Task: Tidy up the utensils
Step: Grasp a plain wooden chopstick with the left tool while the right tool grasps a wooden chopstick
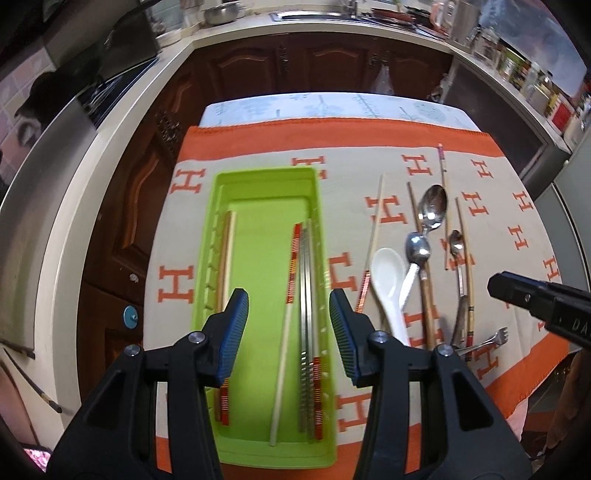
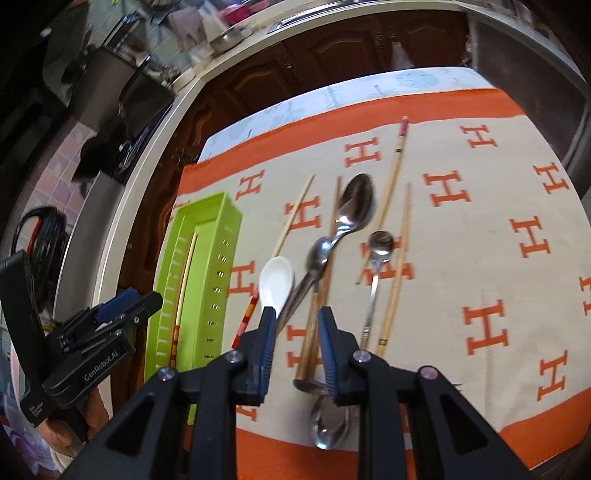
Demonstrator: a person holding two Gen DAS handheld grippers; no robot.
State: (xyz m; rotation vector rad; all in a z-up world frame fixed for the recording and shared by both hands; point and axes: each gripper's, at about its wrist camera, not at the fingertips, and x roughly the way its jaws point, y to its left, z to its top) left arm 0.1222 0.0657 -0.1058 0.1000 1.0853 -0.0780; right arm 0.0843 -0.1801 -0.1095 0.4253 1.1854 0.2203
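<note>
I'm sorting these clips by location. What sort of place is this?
Most likely a home kitchen: dark wooden cabinets under a pale countertop, a metal bowl by a sink, and a cloth-covered table with utensils.

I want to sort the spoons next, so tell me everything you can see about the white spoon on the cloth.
The white spoon looks like glazed ceramic, a soup spoon with a deep oval bowl and a short, thick handle. It lies bowl up on the orange-and-beige cloth, right of the green tray, at the left of the loose utensils. No gripper holds it.
</note>
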